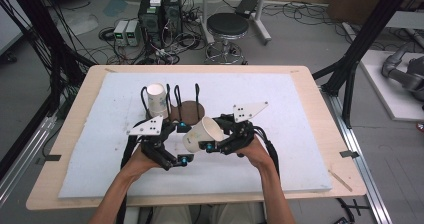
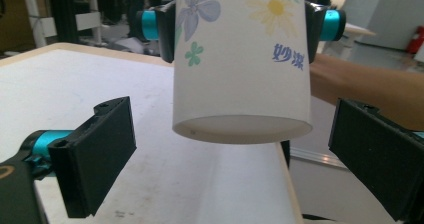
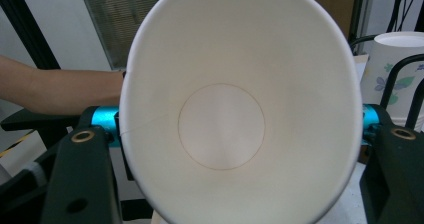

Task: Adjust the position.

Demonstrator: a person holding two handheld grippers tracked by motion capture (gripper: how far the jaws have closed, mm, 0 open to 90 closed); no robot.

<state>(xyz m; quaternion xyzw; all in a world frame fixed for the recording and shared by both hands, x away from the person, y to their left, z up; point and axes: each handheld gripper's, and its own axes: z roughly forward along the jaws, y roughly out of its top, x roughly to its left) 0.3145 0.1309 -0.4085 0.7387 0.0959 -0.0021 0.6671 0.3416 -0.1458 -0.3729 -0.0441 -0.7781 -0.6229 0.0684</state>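
High view: the right hand-held gripper (image 1: 212, 145) pinches a paper cup (image 1: 202, 133) across its rim, squeezing the mouth into an oval and holding it tilted above the bench (image 1: 75, 164), whose top is covered by a white foam pad (image 1: 280, 149). Just left of it, the left hand-held gripper (image 1: 181, 160) stands spread, its jaws either side of the cup's base without touching. Beyond both grippers, a second cup (image 1: 157, 99) sits in a black wire rack (image 1: 172, 101). Behind the bench are a round stool (image 1: 227, 26), computer boxes (image 1: 160, 14) and loose cables on a grey floor (image 1: 300, 39).

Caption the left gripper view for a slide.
Right gripper clamps a flowered paper cup; left gripper open below it.
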